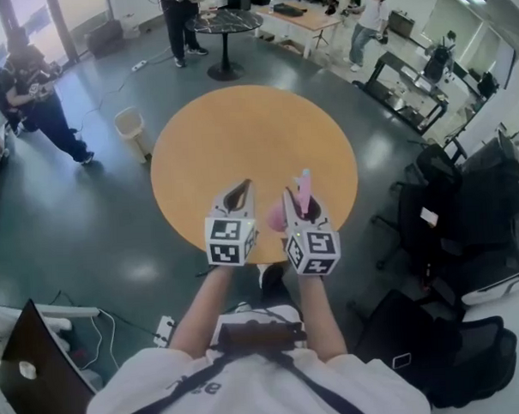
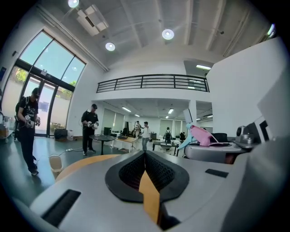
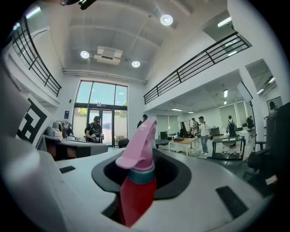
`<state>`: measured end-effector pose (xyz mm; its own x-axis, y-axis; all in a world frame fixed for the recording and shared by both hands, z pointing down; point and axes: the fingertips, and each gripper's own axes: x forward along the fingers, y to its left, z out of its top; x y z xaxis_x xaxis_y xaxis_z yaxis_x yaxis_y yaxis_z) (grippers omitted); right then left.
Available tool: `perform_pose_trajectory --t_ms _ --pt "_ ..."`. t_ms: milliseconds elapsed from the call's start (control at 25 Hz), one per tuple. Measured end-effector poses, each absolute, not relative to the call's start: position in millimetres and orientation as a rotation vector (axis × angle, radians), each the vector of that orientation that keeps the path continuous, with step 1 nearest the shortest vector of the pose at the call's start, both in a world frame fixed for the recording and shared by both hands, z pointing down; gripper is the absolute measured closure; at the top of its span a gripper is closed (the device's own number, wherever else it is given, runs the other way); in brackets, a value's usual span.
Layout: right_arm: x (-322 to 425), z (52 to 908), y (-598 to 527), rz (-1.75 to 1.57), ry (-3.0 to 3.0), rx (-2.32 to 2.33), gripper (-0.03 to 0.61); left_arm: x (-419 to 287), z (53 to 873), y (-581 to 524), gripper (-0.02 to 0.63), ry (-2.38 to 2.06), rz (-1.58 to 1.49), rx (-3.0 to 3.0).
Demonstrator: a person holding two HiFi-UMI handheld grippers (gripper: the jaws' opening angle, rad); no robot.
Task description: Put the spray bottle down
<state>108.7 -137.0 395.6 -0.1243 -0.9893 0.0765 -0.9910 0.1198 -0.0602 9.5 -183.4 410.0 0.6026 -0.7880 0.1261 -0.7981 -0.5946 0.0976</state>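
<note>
Over the six o'clock rim of the round bench (image 1: 239,134), a person holds two tongs out level, side by side. The left tongs (image 1: 240,187) have their tips together with nothing between them. Just beside them, toward three o'clock, the right tongs (image 1: 300,196) are clamped on the bottle (image 3: 136,181). Its red body sits low between the jaws, and its teal collar and pink spray head stand up above them, close to upright. From where I stand it looks carried over the top, not resting on it.

Beyond the tongs the orange top shows bare all the way across. Past its far side, a bin (image 1: 131,126) stands on the floor at ten o'clock and a small dark table (image 1: 224,23) at twelve, with people about.

To set it down well, I'd say:
- Carry the bottle further in toward the middle, since the near rim leaves little margin.
- Keep it upright and lower it until the base sits flat before easing the jaws apart.
- Open wide enough to clear the body, then draw the tongs straight back toward six o'clock, so a jaw doesn't catch the tall, top-heavy head and tip it.
- Keep the left tongs out at nine o'clock, clear of it.
</note>
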Motion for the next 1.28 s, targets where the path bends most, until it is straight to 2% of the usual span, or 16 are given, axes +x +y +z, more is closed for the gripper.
perform_pose_trajectory --t_ms 760,1280 --pt "151 424 -296 0.193 -2.327 1.961 0.423 67 429 -326 0.602 -1.331 0.079 2.701" --pt "156 461 -368 0.275 -2.343 1.887 0.425 74 487 -382 0.601 -1.356 0.239 2.607"
